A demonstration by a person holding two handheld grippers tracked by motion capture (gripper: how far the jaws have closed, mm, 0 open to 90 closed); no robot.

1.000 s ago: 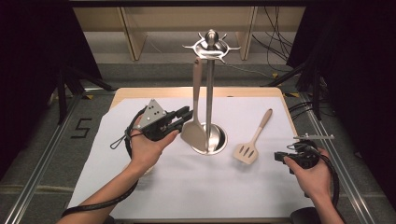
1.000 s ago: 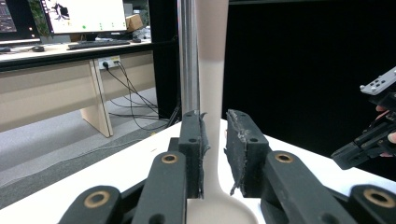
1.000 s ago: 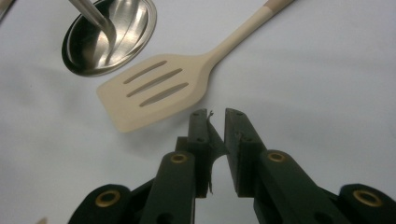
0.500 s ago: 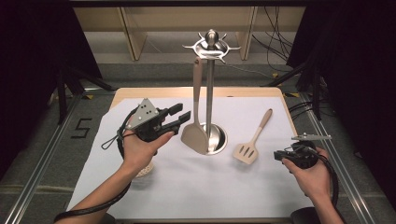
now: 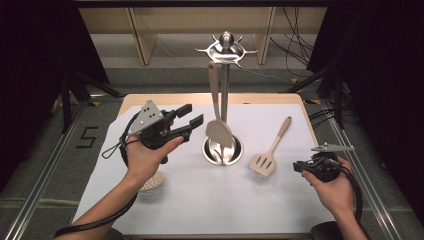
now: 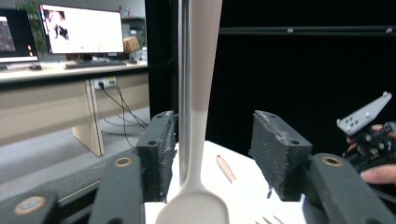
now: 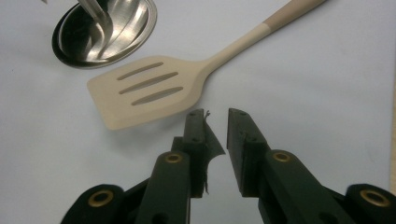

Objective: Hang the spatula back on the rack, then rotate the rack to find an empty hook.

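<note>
The left tool [image 5: 192,121] hangs above the tabletop [image 5: 280,200], aimed at the metal utensil stand [image 5: 224,100]. Its jaws have just been opening and now stand wide apart, released. In the left gripper view the beige solid spatula [image 6: 198,116] hangs between them without touching either pad, its handle running up beside the stand's steel post [image 6: 184,84]. In the high view that spatula [image 5: 218,127] hangs from the stand's top ring, its blade just above the round base.

The right tool [image 5: 300,166] rests low near the tabletop's right edge. Its jaws have just been opening a little; they are parted by a narrow gap with nothing between them. Just ahead of the tips lies the beige slotted spatula [image 7: 154,91], flat on the white sheet, handle pointing away.

A round perforated piece [image 5: 151,181], perhaps a skimmer's head, lies partly hidden under the left wrist.
</note>
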